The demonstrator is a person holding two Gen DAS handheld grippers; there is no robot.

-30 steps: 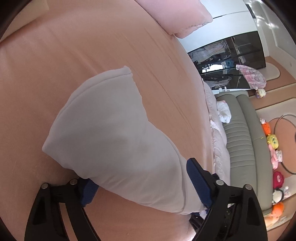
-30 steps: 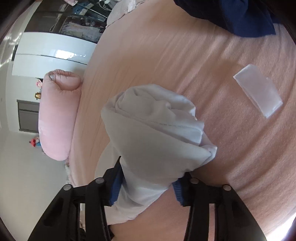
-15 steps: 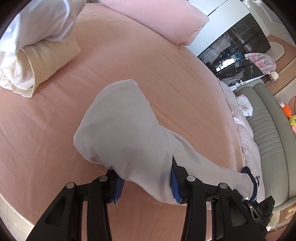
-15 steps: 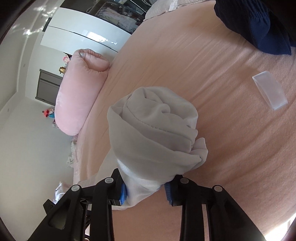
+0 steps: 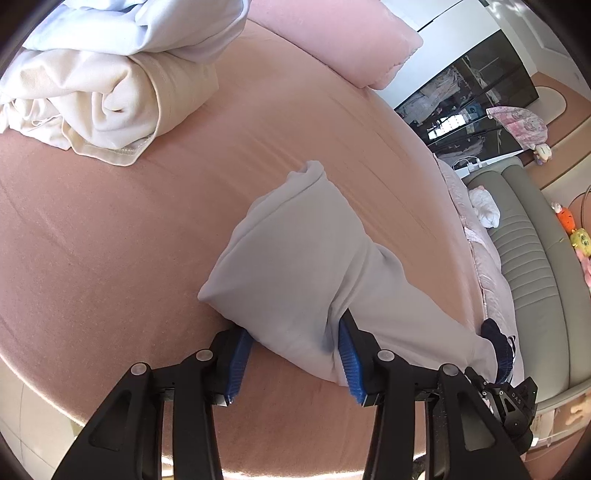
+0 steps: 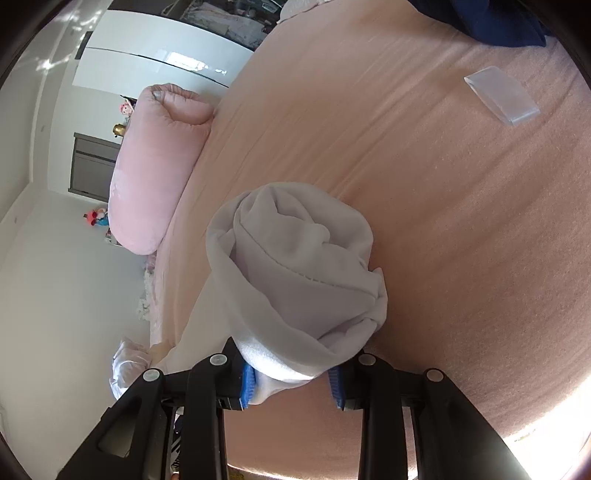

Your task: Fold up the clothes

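Gripping one rolled pale grey garment [image 5: 295, 258] from both ends, above a bed [image 5: 110, 258] with a peach-pink sheet. Left gripper [image 5: 291, 354]: jaws set at a middling width, blue pads [image 5: 236, 354] pressing on either side of the bundle's smooth folded end; the jaws have just been closing and then easing a little wider, cloth between them throughout. From that end the garment runs off to the right, towards the other tool at the lower right edge of the left wrist view. Right gripper [image 6: 291, 384]: jaws narrow, clamped on the garment's [image 6: 295, 266] rolled end, where the spiral of layers and a stitched hem show face-on; these jaws have just been closing on the cloth. Bundle hangs just over the sheet, whether it touches cannot be told.

Elsewhere on the bed: a pile of cream and light blue laundry [image 5: 103, 74] at the upper left of the left view, well apart from the garment. A pink pillow [image 5: 340, 40] lies near the far edge. In the right view, a dark navy cloth [image 6: 495, 22] sits at the top edge and a small clear plastic piece [image 6: 502, 96] lies flat on the sheet, both well apart from the bundle. A grey-green sofa [image 5: 528, 251] stands beyond the bed.
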